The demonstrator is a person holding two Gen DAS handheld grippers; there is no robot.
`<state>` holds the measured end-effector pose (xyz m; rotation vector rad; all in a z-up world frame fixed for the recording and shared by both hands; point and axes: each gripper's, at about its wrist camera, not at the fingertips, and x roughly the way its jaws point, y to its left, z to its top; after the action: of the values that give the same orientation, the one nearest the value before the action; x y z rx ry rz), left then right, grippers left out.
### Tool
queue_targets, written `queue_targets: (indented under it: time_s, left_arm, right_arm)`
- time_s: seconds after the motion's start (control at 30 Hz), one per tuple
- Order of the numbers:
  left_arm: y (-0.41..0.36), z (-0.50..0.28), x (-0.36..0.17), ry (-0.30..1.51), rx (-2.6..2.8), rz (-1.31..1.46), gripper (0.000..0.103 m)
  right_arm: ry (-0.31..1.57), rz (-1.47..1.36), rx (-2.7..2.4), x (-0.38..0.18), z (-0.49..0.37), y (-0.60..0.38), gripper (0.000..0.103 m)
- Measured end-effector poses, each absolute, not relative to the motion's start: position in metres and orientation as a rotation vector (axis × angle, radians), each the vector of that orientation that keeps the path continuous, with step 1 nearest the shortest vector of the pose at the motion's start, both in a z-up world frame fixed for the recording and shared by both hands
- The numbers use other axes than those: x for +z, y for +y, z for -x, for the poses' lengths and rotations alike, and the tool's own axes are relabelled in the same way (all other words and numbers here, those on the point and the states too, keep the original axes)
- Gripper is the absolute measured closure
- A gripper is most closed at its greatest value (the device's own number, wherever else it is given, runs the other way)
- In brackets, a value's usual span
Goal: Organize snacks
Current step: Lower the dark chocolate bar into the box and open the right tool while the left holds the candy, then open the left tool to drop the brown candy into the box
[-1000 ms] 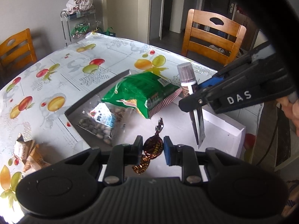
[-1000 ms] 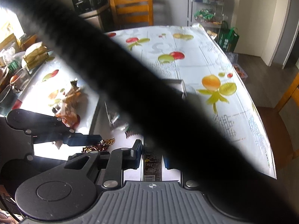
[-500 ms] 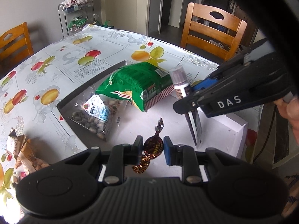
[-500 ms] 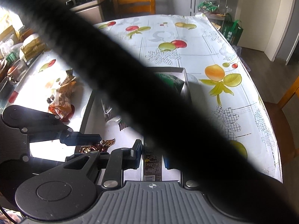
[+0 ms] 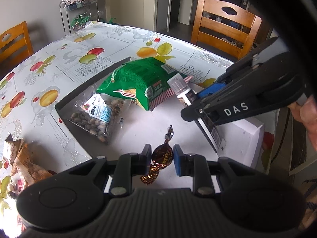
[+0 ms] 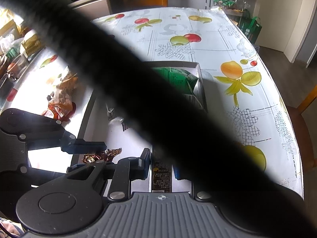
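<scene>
the landmark here is the shallow white box (image 5: 250, 132) on the fruit-print tablecloth (image 5: 65, 59). nearest the left wrist camera, the left gripper (image 5: 162, 155) is clamped on a brown foil-wrapped candy (image 5: 162, 154), held over the near part of the box floor; the candy's lower twisted end is partly covered by the gripper body. just beyond it, toward the box's right wall, the right gripper (image 5: 196, 109) comes in from the right, marked "das", closed on a long sachet (image 5: 210, 127) that slants down into the box; whether its lower tip touches the floor is hard to tell. a person's hand (image 5: 309, 117) at the right edge is cut off by the frame.

in the right wrist view, the right gripper (image 6: 161, 167) pinches the dark sachet (image 6: 161, 176) between its pads, but a thick black band (image 6: 158, 103), blurred and close to the lens, crosses the picture and hides the right pad and most of the box's interior.

further into the box, against its left wall, lies a clear bag of nuts (image 5: 97, 117), its far corner tucked under a green snack bag (image 5: 142, 81) that fills the far end. outside the box, off its left side, orange-brown snack packets (image 5: 19, 158) sit on the cloth, partly cut off. beyond the table stand two wooden chairs (image 5: 225, 25) and a wire rack (image 5: 79, 13), its contents too small to make out.
</scene>
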<state>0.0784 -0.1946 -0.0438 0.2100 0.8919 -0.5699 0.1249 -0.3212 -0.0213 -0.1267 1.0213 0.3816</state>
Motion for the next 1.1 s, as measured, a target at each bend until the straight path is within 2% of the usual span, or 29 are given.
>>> queue_targets:
  time_s: [1.1]
  left_arm:
    - [-0.203,-0.08,-0.06,0.925,-0.58,-0.262,0.082]
  right_arm:
    - [1.099,0.167,0.375,-0.043,-0.125,-0.317,0.076]
